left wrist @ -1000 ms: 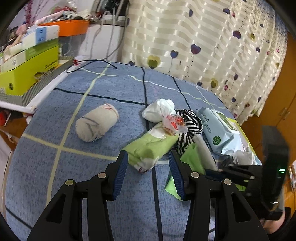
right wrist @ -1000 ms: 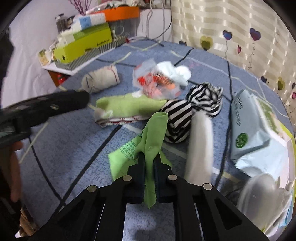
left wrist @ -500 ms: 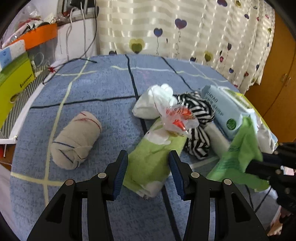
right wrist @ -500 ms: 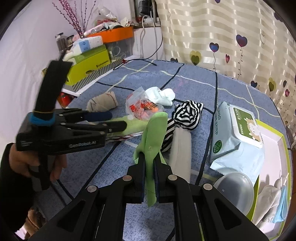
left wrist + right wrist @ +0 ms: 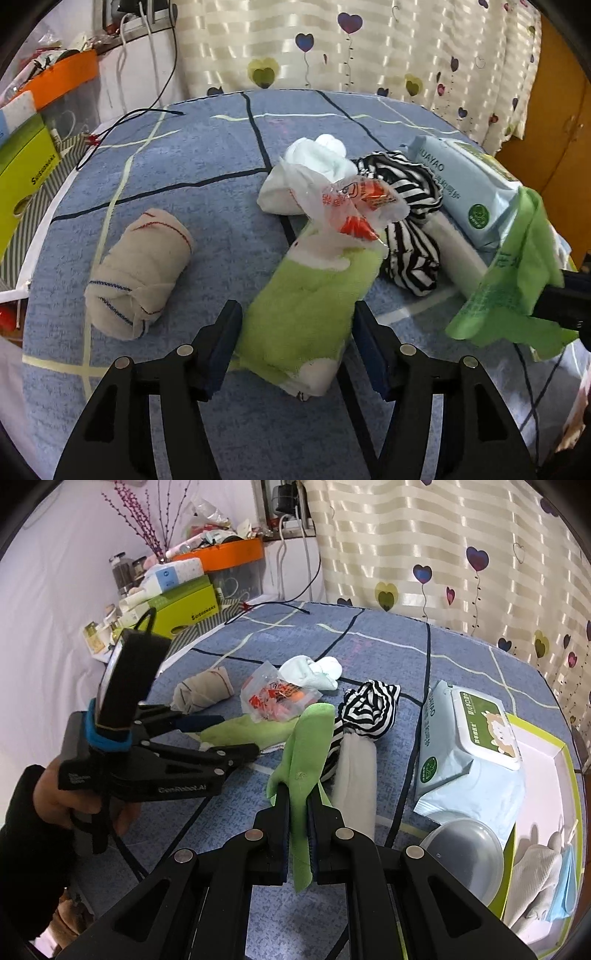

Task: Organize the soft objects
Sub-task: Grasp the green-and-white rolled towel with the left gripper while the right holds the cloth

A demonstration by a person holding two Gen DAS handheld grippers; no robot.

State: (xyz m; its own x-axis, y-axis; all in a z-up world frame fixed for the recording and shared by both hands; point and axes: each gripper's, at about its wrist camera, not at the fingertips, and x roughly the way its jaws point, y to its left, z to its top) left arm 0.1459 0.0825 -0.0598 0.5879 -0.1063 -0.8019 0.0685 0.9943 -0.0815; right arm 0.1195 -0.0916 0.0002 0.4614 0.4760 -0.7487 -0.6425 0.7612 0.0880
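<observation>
Your left gripper (image 5: 295, 347) is opening its jaws around the rolled green towel (image 5: 306, 314) on the blue bedspread (image 5: 207, 184), pads not pressing. Your right gripper (image 5: 297, 805) is clamped on a lifted green cloth (image 5: 308, 746), beside the striped sock (image 5: 369, 705).

Near end of the green roll (image 5: 306, 314) lies between the left gripper (image 5: 295, 347) fingers (image 5: 225, 339), its underside hidden. A crumpled plastic wrapper (image 5: 354, 210) beyond the fingers covers the roll's far end. The green cloth (image 5: 306, 760) runs down between the right gripper (image 5: 297, 808) fingers, its middle concealed. The wipes pack (image 5: 465, 184) is partly screened by that cloth; print too small to read.
</observation>
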